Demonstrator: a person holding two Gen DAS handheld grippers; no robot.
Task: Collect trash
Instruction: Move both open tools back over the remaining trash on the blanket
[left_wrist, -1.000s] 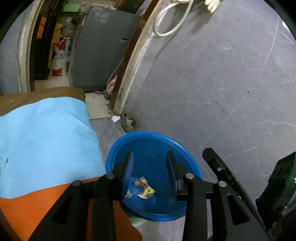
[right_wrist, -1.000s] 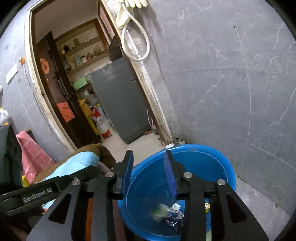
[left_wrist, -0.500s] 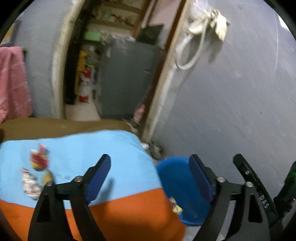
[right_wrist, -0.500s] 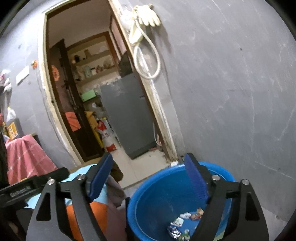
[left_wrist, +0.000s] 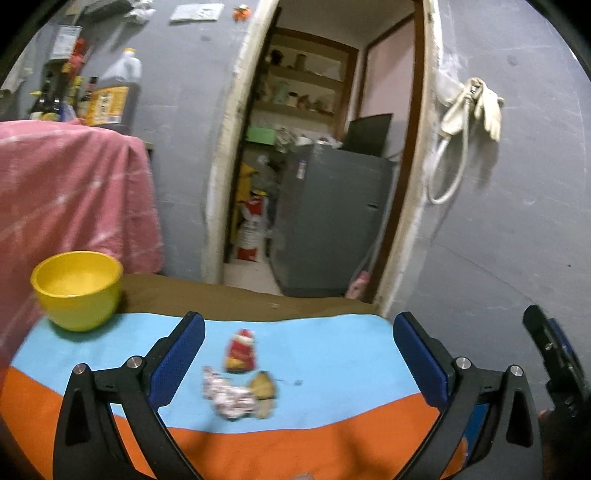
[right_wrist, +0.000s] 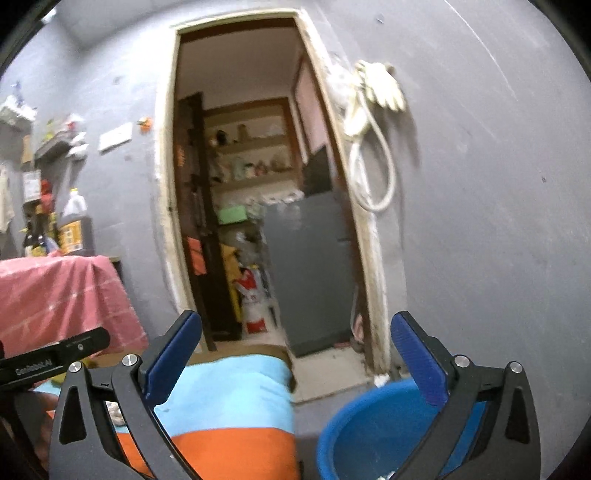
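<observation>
Left tongs (left_wrist: 297, 354) spread over wrappers (left_wrist: 240, 384) (cloth edge (left_wrist: 400, 343) rightward)

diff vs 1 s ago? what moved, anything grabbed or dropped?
Both tools were part-closed over the round blue plastic basin a second ago; both are now wide open and empty. The left tool swung up and left from the basin to face the table: red wrapper, crumpled white wrapper. The right tool tilted up toward the doorway. Nothing grabbed. Basin unmoved.
</observation>
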